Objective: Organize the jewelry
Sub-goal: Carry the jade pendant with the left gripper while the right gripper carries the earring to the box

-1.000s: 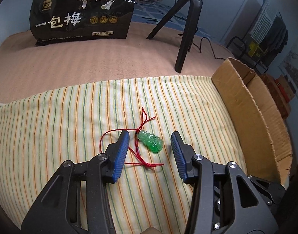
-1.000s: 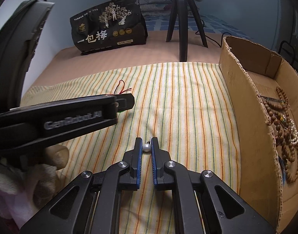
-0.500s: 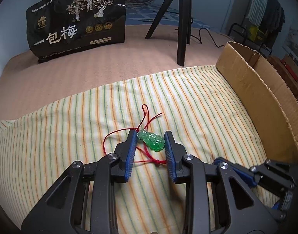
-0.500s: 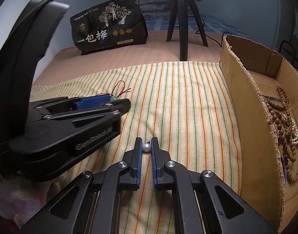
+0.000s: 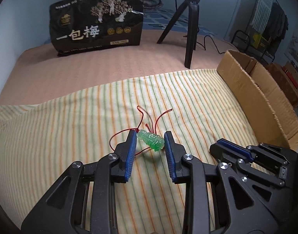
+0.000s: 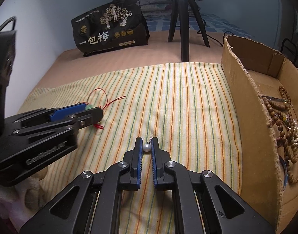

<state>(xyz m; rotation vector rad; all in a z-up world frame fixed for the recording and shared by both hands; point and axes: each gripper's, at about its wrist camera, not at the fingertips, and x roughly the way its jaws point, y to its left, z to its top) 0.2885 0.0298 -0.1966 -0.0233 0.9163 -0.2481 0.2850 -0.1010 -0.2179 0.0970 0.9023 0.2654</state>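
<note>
My left gripper (image 5: 150,138) is shut on a green jade pendant (image 5: 151,139) strung on a red cord (image 5: 142,117), held just above the striped cloth; the cord trails down to the cloth. The pendant (image 6: 88,107) and the left gripper (image 6: 90,111) also show at the left of the right wrist view. My right gripper (image 6: 147,146) is shut on a small white pearl earring (image 6: 146,147), low over the cloth. The right gripper (image 5: 232,148) also shows at the lower right of the left wrist view.
A cardboard box (image 6: 246,89) on the right holds wooden bead strings (image 6: 285,120) and pearl strands. A black tripod (image 6: 181,25) and a black snack bag (image 6: 110,27) stand at the back. The yellow striped cloth (image 6: 188,97) covers the bed.
The left jaws closed from wide open onto the jade pendant and lifted it slightly, and the cord shifted. The right gripper stays shut on the pearl earring.
</note>
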